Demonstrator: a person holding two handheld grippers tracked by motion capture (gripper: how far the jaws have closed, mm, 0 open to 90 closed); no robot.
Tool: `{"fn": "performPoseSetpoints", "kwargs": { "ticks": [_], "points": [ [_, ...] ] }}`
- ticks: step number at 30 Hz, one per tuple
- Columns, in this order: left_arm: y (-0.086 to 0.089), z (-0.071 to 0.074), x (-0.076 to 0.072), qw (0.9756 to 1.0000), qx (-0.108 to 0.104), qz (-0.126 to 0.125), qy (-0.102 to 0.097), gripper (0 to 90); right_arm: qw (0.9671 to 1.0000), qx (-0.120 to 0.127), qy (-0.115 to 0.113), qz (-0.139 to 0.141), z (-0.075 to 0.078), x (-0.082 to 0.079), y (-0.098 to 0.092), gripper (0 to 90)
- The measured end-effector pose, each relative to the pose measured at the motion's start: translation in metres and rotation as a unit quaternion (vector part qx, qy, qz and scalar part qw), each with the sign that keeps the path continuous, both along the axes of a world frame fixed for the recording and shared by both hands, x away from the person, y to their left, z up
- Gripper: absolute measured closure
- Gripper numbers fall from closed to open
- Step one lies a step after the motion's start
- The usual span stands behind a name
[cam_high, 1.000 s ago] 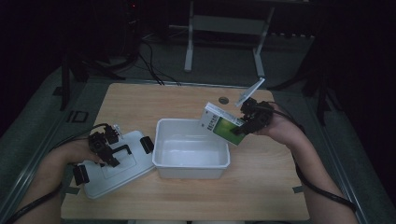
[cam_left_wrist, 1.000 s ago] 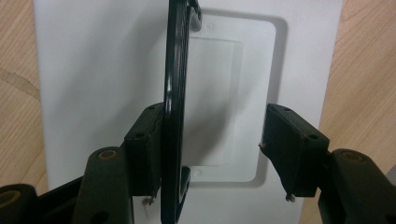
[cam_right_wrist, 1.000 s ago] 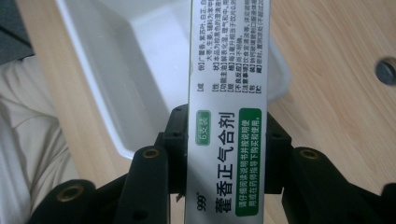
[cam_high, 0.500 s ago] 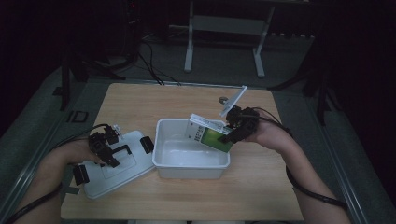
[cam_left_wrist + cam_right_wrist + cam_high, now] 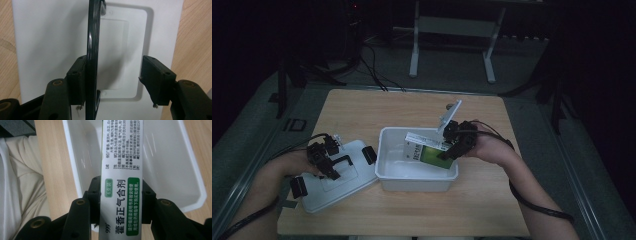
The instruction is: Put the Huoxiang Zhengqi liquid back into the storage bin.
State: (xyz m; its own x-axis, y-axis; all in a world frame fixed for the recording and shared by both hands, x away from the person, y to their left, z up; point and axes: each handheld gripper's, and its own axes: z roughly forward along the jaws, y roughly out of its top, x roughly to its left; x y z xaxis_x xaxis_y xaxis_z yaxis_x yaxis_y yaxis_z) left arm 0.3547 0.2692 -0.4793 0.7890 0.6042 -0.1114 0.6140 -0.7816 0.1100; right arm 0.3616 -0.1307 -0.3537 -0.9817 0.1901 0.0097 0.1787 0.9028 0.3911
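Box held over tub, lid under your left gripper.
Your right gripper [image 5: 451,146] reaches in from the right, jaws pinching the medicine box [image 5: 424,150] tilted inside the white tub [image 5: 412,181] by its right wall. Your left gripper [image 5: 328,161] sits on the lid [image 5: 357,150], jaws spread around its black handle [image 5: 92,50]; far desk [image 5: 377,107] bare.

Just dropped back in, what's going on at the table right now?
A person works with two handheld grippers. The right gripper is shut on a green and white medicine box and holds it tilted over the open white plastic bin. The left gripper sits on the bin's white lid, which lies flat on the wooden table beside the bin. Its jaws stand open around the lid's black handle, one pad touching it.
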Motion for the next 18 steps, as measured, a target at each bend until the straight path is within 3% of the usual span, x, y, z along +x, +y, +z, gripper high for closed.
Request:
{"fn": "performPoseSetpoints", "kwargs": {
  "ticks": [10,18],
  "points": [
    [0.002,-0.001,-0.001,1.0000,-0.001,0.003,0.000,41.5,0.9999,-0.016,0.001,0.002,-0.018,0.004,0.012,63.4],
    [0.002,-0.001,-0.001,1.0000,0.000,0.002,0.001,41.5,0.9993,-0.029,0.014,0.019,-0.035,0.005,0.022,63.5]
  ]
}}
